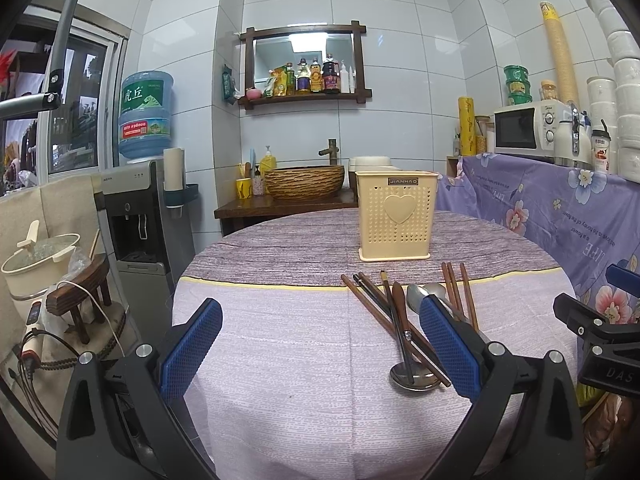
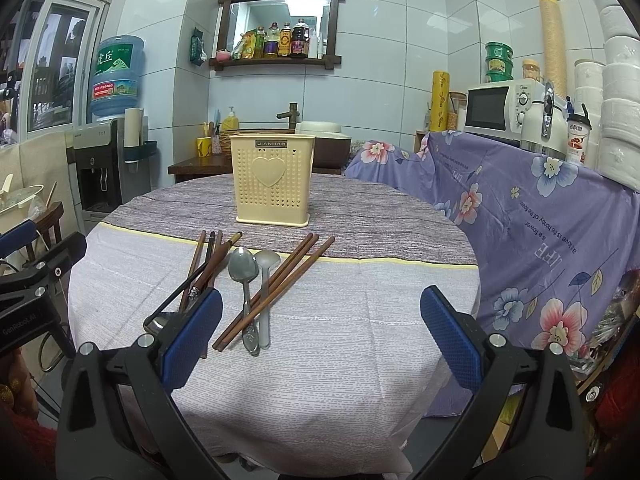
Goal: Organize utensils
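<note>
Evidently start: left gripper [image 1: 320,344] and right gripper [image 2: 320,332] hang spread wide, empty, nothing chosen yet
Utensils: chopsticks [image 2: 276,288] and metal spoon [image 2: 243,270] lie loose before empty cutlery holder [image 2: 272,178]; awaiting sorting

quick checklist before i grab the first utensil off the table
1. Left hand-held gripper open, holding nothing: ok.
2. Right hand-held gripper open, holding nothing: ok.
3. Cream holder upright on the table: ok.
4. Holder free inside: cannot tell, its opening is out of sight.
5. Utensils lying separately: not ok, chopsticks cross the metal spoon, and the ladle lies tangled with the other chopsticks.
6. Path from utensils to holder free: ok.
</note>
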The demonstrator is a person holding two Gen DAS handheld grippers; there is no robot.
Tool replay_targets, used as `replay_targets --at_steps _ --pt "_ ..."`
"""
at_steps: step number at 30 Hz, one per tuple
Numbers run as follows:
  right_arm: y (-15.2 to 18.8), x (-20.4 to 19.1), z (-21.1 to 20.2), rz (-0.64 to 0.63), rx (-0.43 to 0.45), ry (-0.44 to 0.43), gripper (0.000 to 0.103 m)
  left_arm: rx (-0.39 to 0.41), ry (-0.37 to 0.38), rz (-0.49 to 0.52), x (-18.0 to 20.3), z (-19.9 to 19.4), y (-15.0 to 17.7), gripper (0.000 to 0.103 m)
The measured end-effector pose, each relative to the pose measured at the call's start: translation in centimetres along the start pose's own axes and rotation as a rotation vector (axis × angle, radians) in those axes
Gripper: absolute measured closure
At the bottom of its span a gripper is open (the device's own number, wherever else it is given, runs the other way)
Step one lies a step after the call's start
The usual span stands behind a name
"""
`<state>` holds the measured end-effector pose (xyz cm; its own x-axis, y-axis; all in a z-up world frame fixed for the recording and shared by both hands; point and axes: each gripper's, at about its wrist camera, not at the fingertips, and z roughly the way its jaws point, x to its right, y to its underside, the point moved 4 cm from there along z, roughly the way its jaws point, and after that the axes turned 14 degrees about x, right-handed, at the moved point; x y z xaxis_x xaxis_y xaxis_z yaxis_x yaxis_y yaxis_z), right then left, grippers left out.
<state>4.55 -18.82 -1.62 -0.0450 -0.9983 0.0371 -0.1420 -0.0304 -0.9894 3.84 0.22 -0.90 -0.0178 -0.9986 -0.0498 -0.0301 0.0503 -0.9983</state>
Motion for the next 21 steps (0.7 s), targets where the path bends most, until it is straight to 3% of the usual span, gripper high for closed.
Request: replay_targets --at_steps 21 --pt "0.07 -0.2 0.01 -0.001 -0.002 0.0 0.005 -0.001 -0.004 -0.001 -0.28 0.02 0.34 0.005"
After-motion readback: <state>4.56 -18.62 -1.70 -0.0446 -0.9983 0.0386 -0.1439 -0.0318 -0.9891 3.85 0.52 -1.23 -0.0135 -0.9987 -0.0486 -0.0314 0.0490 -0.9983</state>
